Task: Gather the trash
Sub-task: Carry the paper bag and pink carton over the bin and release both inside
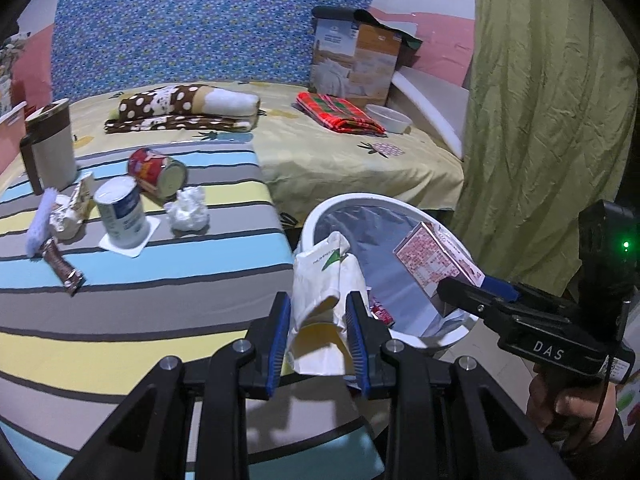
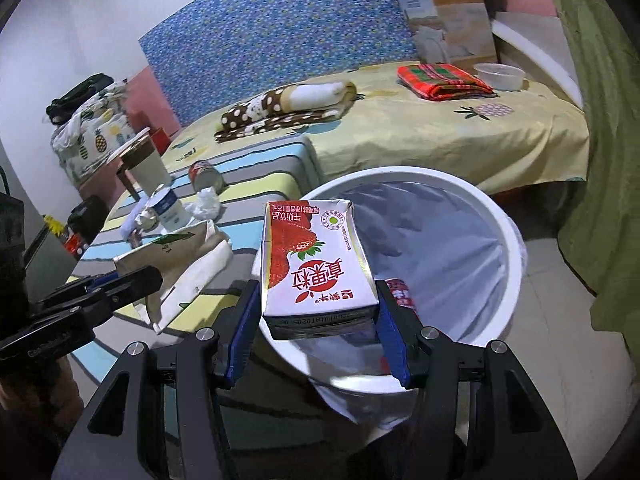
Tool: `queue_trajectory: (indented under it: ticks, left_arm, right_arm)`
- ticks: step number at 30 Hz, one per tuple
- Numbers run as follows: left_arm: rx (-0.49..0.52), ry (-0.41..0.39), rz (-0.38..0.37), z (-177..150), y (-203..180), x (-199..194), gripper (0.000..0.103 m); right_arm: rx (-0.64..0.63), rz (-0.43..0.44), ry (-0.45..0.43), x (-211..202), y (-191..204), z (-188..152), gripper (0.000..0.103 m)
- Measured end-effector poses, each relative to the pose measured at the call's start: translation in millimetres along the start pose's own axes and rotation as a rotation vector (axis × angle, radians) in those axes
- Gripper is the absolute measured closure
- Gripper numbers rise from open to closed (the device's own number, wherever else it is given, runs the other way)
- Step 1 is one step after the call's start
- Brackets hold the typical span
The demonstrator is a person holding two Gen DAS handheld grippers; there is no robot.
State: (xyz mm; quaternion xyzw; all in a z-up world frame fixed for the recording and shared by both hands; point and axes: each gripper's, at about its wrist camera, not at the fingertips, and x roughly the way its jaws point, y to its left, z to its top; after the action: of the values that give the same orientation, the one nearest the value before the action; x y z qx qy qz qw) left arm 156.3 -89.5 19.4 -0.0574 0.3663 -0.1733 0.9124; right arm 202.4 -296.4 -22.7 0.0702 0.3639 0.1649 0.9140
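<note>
A flattened white carton with a green logo (image 1: 320, 280) is pinched between the blue pads of my left gripper (image 1: 319, 308), just over the near-left rim of the white lined trash bin (image 1: 360, 200). My right gripper (image 2: 318, 296) is shut on a strawberry milk carton (image 2: 316, 256), which hangs over the near edge of the bin (image 2: 400, 174). A red wrapper (image 2: 402, 296) lies inside the bin. In the left wrist view the right gripper (image 1: 460, 292) holds the milk carton (image 1: 432, 260) above the bin. In the right wrist view the left gripper (image 2: 136, 280) carries the white carton (image 2: 180, 256).
On the striped table lie a red can on its side (image 1: 158, 172), an upright white can (image 1: 120, 216), a crumpled tissue (image 1: 188, 212), a brown wrapper (image 1: 64, 268) and crumpled paper (image 1: 68, 212). A beige canister (image 1: 52, 148) stands at the far left. A green curtain (image 1: 540, 120) hangs to the right.
</note>
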Motion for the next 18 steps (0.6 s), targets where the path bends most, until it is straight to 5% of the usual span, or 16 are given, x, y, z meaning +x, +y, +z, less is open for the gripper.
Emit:
queue_trajectory:
  ticks: [18]
  left_arm:
    - [0.05,0.039,-0.064,9.3,-29.2,33.8,0.073]
  right_arm:
    - [0.048,-0.09,0.016,2.0,-27.4,0.5,0.046]
